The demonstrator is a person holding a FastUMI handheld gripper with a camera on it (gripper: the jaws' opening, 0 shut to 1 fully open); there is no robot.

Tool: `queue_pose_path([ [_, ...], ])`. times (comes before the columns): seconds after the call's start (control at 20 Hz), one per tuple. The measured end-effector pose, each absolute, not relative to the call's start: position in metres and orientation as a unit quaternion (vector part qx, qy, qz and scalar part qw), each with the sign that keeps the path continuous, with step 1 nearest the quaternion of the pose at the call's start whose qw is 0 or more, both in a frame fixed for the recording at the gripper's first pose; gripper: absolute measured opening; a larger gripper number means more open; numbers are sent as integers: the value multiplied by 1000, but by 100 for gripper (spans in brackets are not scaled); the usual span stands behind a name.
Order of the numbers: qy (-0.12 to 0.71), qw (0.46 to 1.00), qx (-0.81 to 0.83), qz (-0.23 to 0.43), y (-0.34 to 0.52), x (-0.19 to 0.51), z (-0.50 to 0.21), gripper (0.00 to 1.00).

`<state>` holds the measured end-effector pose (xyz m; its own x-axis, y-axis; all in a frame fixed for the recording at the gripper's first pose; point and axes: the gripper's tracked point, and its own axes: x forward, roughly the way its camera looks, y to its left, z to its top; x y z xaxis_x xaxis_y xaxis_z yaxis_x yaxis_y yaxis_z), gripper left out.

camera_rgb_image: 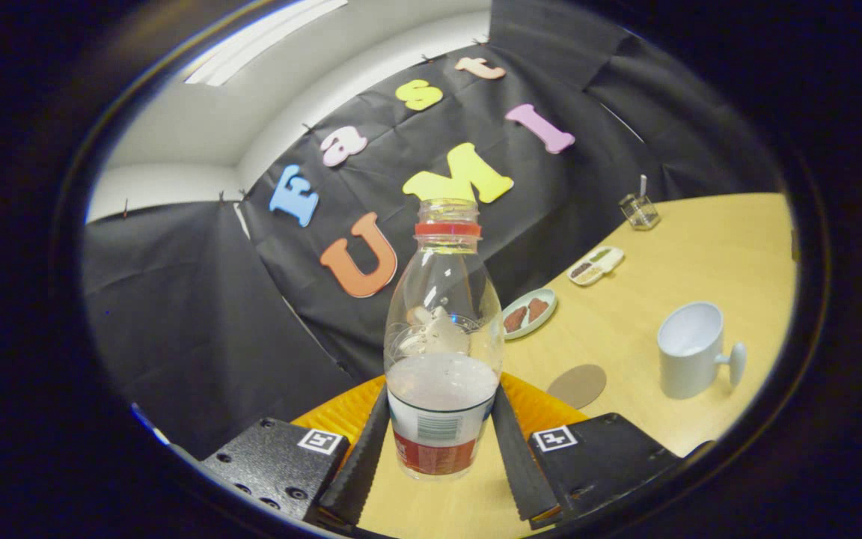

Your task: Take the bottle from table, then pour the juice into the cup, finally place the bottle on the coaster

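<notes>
A: Gripper view: claw [442, 442] clamped on bottle [442, 359], both fingers pressing its lower body, cap off, upright, apparently raised above counter [700, 247].

B: Cup [691, 349] stood well apart, coaster [577, 385] nearer. Risked slopping juice if tilted early.

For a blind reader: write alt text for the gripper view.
An uncapped bottle stands gripped between the tool's two fingers, above a wooden table. Beyond lie a round coaster, a white cup and a plate.
</notes>
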<state>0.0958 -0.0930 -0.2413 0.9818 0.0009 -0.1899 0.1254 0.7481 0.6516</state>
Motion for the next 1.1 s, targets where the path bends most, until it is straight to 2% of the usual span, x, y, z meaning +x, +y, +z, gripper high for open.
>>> queue_pose_path([
  [0.2,82,888,451,-43,-99,94,-247,77],
  [0.5,52,800,597,-8,-100,100,-232,77],
  [1.1,28,717,695,-50,-126,96,-240,77],
])
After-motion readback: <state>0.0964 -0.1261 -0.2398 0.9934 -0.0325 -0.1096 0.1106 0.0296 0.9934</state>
